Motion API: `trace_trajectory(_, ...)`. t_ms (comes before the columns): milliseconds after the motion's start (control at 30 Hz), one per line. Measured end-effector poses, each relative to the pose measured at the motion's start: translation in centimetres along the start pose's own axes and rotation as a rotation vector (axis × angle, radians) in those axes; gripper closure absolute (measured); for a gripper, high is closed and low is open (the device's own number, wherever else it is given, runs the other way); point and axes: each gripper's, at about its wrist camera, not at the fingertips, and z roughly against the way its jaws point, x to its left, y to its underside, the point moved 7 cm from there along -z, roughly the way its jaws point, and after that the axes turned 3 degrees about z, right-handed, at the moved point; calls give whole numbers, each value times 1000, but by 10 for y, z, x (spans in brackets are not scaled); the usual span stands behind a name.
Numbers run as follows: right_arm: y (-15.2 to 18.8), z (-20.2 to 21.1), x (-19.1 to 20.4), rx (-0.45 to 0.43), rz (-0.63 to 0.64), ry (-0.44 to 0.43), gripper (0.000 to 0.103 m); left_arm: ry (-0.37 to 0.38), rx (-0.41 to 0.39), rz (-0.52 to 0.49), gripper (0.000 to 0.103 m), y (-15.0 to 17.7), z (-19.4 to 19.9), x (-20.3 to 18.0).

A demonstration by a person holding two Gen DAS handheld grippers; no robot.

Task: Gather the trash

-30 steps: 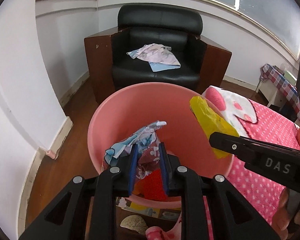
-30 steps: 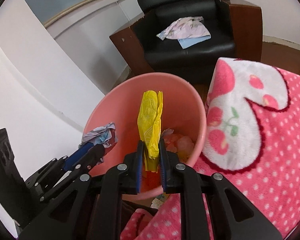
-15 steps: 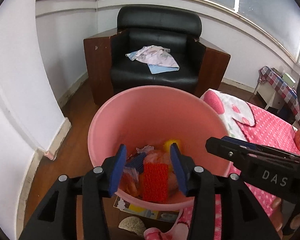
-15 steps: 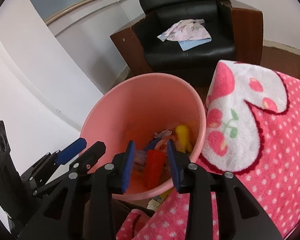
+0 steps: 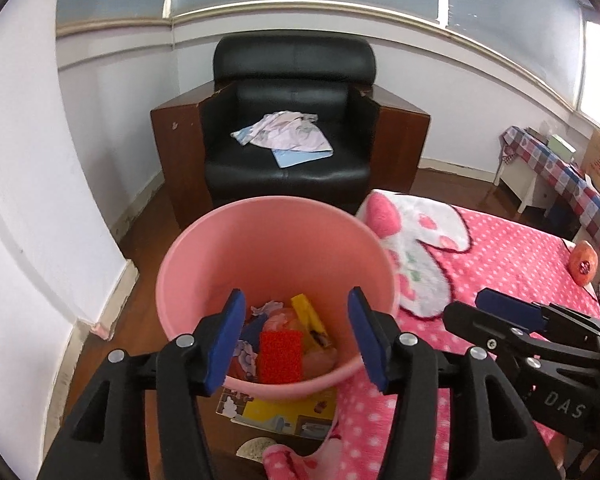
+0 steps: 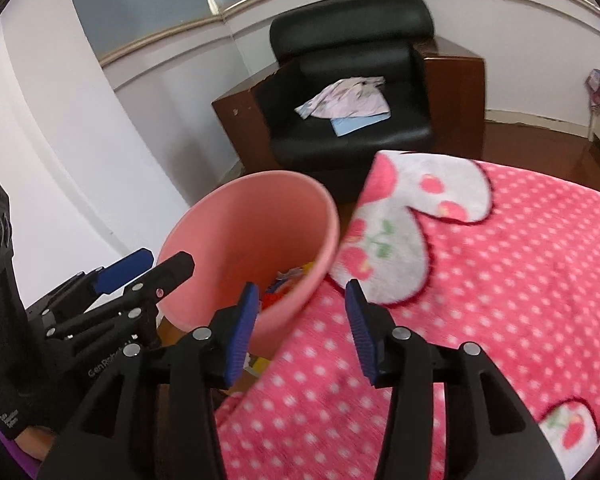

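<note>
A pink bin [image 5: 236, 252] [image 6: 236, 240] stands on the floor beside the bed. Trash lies at its bottom: a yellow wrapper [image 5: 309, 314], a patterned wrapper [image 5: 247, 354] and a red textured piece [image 5: 280, 356]. My left gripper [image 5: 296, 338] hovers over the bin's near rim, its jaws opening wide and nothing between them. In the right wrist view my right gripper [image 6: 302, 328] sits over the bin's right rim and the blanket, jaws opening and empty. Each gripper shows in the other's view: the right gripper [image 5: 512, 320], the left gripper [image 6: 140, 272].
A pink dotted blanket [image 6: 480, 300] [image 5: 500, 248] covers the bed right of the bin. A black armchair [image 5: 288, 120] with cloths [image 5: 284, 138] on its seat stands behind it. An orange object [image 5: 583, 266] lies on the bed's far side. A booklet [image 5: 276, 416] lies under the bin.
Both grippers let go of their trash, the patterned wrapper and the yellow wrapper, which dropped into the bin. Both sets of jaws spread apart and both grippers drew back and up; the right one shifted rightward.
</note>
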Motion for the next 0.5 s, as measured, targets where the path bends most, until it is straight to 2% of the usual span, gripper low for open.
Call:
trace_trajectory(100, 5, 14, -12, -13, -24, 17, 56, 11, -7, -27, 50, 2, 7, -17)
trace_trajectory(233, 14, 31, -27, -27, -50, 30, 50, 29, -16, -61, 50, 6, 19, -43)
trace_trajectory(500, 26, 63, -43, -78, -65, 62, 49, 42, -27, -103, 50, 20, 39, -77)
